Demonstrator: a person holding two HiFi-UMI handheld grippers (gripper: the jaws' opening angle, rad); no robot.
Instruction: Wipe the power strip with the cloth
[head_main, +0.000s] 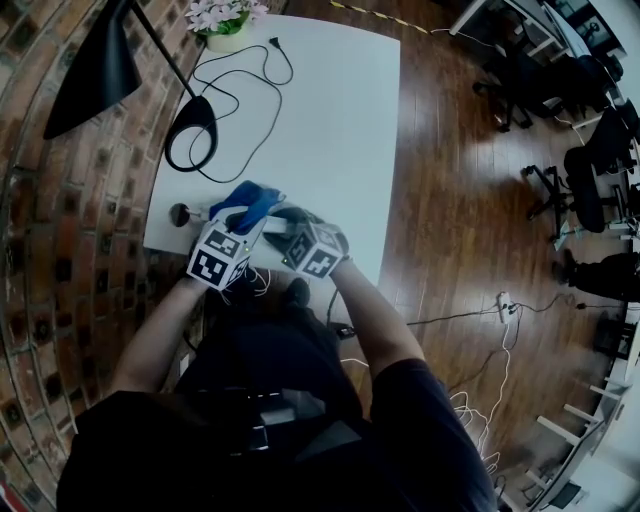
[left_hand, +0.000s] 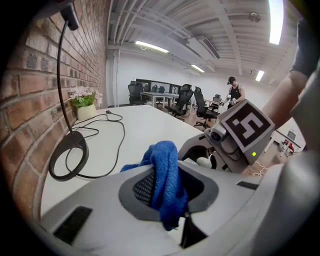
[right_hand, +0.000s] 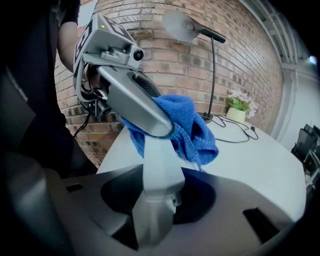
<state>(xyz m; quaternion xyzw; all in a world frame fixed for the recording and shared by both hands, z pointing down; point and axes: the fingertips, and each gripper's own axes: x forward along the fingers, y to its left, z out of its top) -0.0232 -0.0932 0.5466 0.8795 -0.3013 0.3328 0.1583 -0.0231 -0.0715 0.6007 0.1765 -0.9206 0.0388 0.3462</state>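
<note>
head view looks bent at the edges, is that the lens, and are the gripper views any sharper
Head view: yes, fisheye bows the brick wall and table, evenly lit, sharp. Left gripper view: black corners, ceiling light blown out, cloth crisp. Right gripper view: dimmer, dark foreground, power strip slightly soft up close.

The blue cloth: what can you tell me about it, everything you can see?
The blue cloth looks like soft, fuzzy towelling, bunched into folds rather than spread flat. The left gripper is shut on it, with a tail hanging below the jaws and a bulge above. In the right gripper view it lies against the upper end of the pale power strip, which the right gripper holds over the near end of the white table.
</note>
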